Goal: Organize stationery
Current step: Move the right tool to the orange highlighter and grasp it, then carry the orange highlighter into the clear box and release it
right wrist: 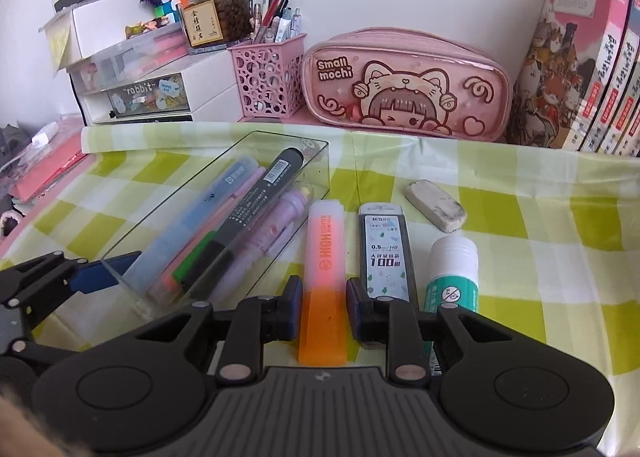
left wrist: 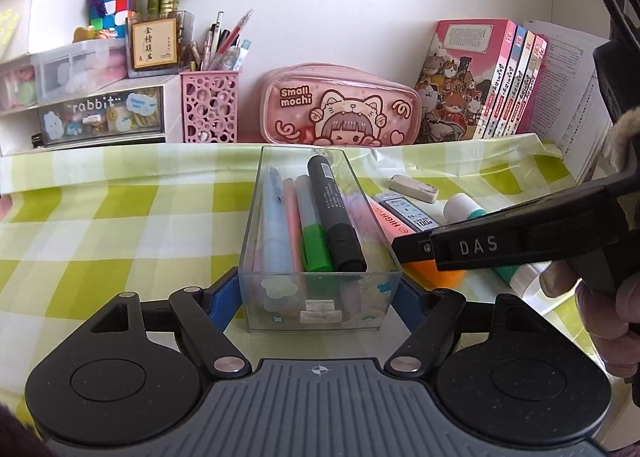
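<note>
Five pens boxed; right hand-held gripper loosely straddles highlighter; left hand-held gripper unclear.

Highlighter lies right of the tray.

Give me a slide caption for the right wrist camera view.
Right hand-held gripper straddles an orange highlighter lying on the checked tablecloth, beside a clear organizer box of pens.
</note>
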Tool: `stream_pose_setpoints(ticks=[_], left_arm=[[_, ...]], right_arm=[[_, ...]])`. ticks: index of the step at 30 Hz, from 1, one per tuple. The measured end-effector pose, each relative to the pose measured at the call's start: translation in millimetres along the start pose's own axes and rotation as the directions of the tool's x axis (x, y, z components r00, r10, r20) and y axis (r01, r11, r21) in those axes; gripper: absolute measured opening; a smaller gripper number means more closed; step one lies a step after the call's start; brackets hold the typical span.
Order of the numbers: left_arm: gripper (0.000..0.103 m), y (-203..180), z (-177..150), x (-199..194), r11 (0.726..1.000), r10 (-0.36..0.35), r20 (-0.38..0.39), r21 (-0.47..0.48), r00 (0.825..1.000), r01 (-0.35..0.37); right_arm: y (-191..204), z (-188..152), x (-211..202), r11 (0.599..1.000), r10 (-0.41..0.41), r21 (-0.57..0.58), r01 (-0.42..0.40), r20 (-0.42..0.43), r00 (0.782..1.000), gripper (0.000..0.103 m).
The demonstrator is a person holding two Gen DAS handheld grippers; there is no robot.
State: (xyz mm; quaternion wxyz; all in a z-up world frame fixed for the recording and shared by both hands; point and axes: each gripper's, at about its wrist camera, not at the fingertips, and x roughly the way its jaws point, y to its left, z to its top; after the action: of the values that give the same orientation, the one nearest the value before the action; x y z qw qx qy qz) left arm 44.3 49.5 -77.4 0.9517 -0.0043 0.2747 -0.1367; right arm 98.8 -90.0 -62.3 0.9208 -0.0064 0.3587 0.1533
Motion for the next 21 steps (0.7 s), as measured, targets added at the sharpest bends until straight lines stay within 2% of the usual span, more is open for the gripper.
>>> stream_pose_setpoints(ticks=[8,12,16,21], left_arm=[[0.076,0,0,0,1.0,0.0,0.0,-0.001,1.0,0.0],[0.076,0,0,0,1.0,-0.001,0.0,-0.001,1.0,0.001],[0.076,0,0,0,1.0,0.0,0.0,-0.001,1.0,0.0],[0.076,0,0,0,1.0,0.0,0.0,-0.001,1.0,0.0]], right_arm=[[14,5,13,0.994,-0.062,-0.088,0.064,0.018,0.998,0.05],[16,5,14,0.993,-0.075,-0.087,0.076,0.023,0.997,0.049],[8,5,9,0.998,-0.064,0.011,0.063,0.018,0.998,0.049],[-15,8,-3,0.975,0.016,0.22,-0.02,0.024,1.0,0.049]])
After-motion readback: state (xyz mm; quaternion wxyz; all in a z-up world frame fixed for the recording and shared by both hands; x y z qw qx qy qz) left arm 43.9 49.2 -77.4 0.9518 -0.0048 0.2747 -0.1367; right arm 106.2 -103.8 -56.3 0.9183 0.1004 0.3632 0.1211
